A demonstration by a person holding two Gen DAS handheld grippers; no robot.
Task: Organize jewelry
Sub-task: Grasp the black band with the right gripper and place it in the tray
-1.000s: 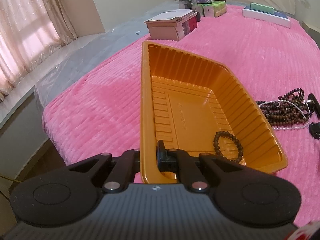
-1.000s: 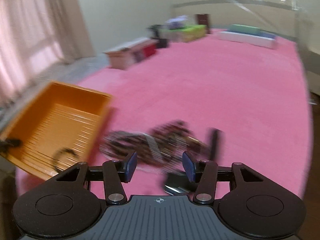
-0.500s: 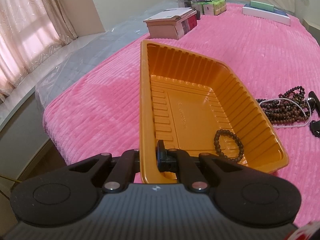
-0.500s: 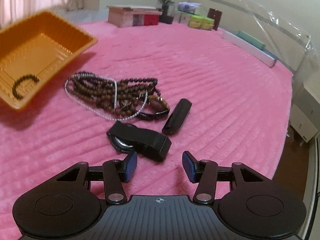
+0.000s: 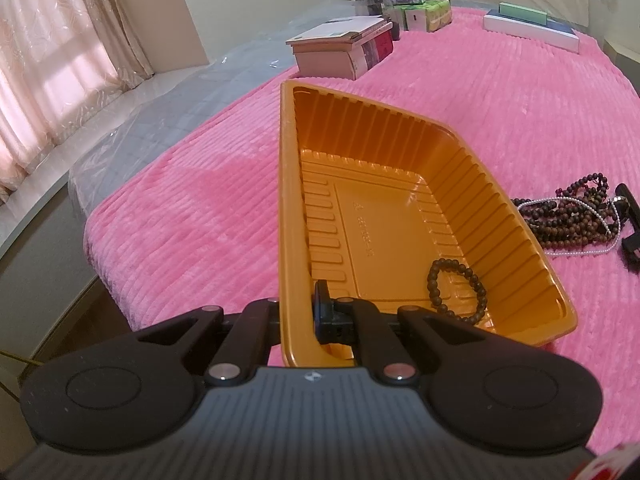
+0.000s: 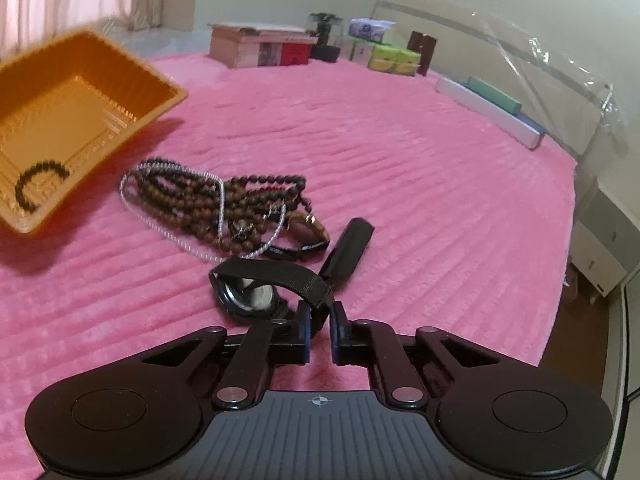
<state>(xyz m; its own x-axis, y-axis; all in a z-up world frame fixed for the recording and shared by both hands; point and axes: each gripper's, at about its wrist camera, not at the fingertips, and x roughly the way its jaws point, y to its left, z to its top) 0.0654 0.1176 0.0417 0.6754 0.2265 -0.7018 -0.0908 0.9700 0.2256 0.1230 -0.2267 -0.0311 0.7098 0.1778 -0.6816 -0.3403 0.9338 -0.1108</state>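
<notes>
My left gripper (image 5: 300,308) is shut on the near wall of the orange plastic tray (image 5: 400,128), which it holds tilted above the pink bedspread. A dark bead bracelet (image 5: 456,284) lies in the tray's low corner. In the right wrist view, my right gripper (image 6: 319,316) has its jaws closing, the pads pressing on the strap of a black watch (image 6: 256,296) that rests on the bedspread. Beyond the watch lies a tangle of brown bead necklaces with a silver chain (image 6: 208,204), a brown-strapped watch (image 6: 308,232) and a black oblong case (image 6: 352,248). The tray (image 6: 80,92) hangs at the upper left.
A wooden box (image 6: 256,46), green tissue packs (image 6: 394,60) and a long flat box (image 6: 492,108) line the far end of the bed. The bed's edge (image 5: 104,240) drops off to the left. A white nightstand (image 6: 600,256) stands at the right.
The right gripper came down and its jaws closed from half open onto the black watch's strap, whose loop now stands up. The left gripper and tray have not moved.
</notes>
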